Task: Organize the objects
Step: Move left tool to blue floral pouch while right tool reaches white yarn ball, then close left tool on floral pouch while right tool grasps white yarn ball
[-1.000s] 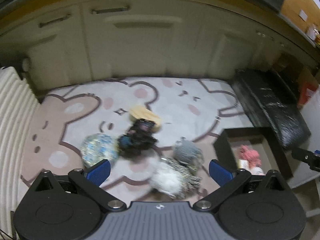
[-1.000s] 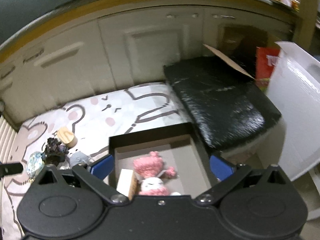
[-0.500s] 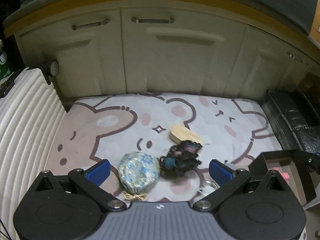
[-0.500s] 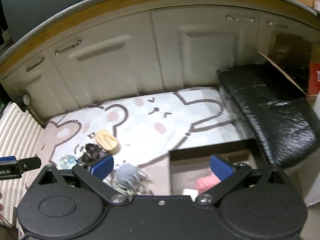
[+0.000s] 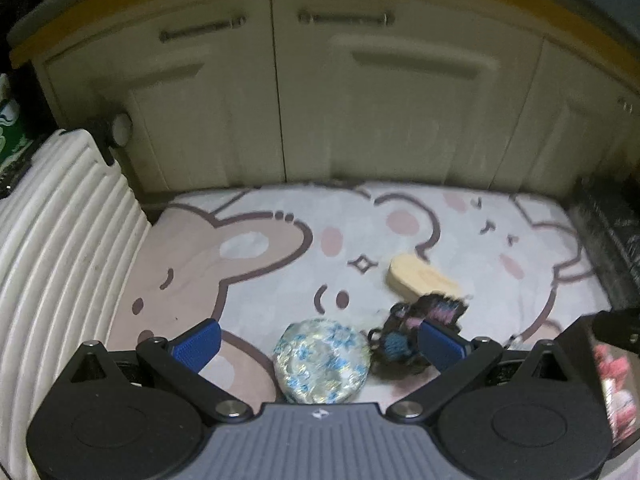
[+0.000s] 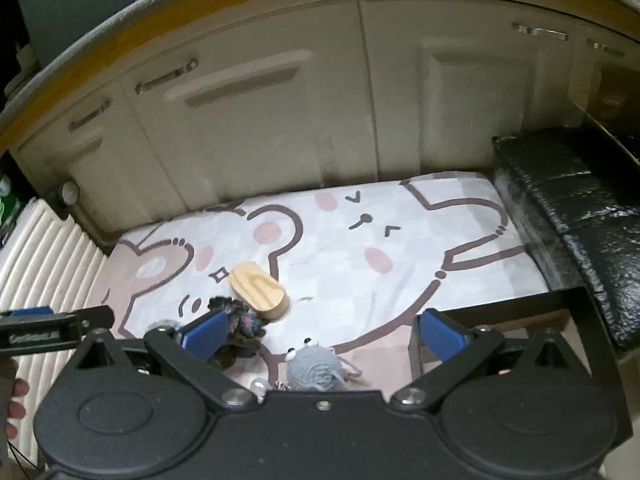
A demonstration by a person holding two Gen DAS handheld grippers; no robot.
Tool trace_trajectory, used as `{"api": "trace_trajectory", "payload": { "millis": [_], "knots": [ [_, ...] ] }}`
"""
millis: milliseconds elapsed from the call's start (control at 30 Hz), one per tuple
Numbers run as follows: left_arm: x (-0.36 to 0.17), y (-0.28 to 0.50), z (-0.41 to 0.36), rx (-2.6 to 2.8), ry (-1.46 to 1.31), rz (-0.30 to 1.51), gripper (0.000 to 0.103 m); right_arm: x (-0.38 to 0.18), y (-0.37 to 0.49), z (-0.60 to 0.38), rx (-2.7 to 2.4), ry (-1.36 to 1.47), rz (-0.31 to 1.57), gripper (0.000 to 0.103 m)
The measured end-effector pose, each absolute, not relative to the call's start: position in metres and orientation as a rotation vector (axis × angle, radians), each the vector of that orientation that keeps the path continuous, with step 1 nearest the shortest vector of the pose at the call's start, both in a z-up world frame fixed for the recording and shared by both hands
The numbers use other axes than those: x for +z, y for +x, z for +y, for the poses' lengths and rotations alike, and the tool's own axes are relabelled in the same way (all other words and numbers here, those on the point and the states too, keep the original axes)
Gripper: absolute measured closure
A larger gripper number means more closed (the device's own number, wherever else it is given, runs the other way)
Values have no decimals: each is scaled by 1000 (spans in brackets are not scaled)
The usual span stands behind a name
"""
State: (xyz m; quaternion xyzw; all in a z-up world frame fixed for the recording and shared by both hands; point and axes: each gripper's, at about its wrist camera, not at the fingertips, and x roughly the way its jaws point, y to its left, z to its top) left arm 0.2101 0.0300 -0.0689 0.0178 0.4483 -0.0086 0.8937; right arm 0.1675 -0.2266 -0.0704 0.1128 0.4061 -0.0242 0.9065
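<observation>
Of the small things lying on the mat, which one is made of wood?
The oval wooden block, pale with visible grain. The grey crochet toy, dark yarn bundle and blue-flowered pouch are all soft.

Low in the frame, a round blue-and-white patterned pouch touches a dark knitted bundle, a pale wooden oval block just above, and a grey crocheted toy lower right.

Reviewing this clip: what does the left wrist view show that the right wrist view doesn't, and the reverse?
Only the left wrist view shows the blue floral pouch fully, plus pink items in the dark box. Only the right wrist view shows the grey crocheted toy and the black cushion. Both show the wooden oval block, the dark knitted item and the bear-print mat.
</observation>
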Motion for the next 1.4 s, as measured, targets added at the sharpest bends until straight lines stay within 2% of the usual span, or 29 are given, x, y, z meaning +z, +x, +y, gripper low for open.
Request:
{"api": "trace_trajectory", "payload": {
  "millis": [167, 267, 300, 667, 1133, 1300, 1400],
  "knots": [
    [-91, 221, 38, -61, 13, 970, 0, -84, 166, -221, 15, 231, 857, 0],
    [-102, 228, 42, -88, 3, 968, 0, -91, 166, -215, 58, 210, 874, 19],
    [-106, 231, 43, -92, 9, 962, 0, -94, 167, -213, 67, 213, 892, 23],
    [-150, 247, 41, -115, 45, 993, 3, -135, 179, -183, 192, 122, 1031, 47],
    [-189, 257, 52, -137, 9, 1094, 4, -149, 167, -147, 489, 52, 1154, 52],
    [-198, 259, 51, -139, -11, 1115, 8, -149, 170, -148, 458, 57, 1154, 51],
    [-199, 259, 45, -141, 25, 1115, 11, -154, 171, -146, 451, 41, 1168, 47]
  ]
}}
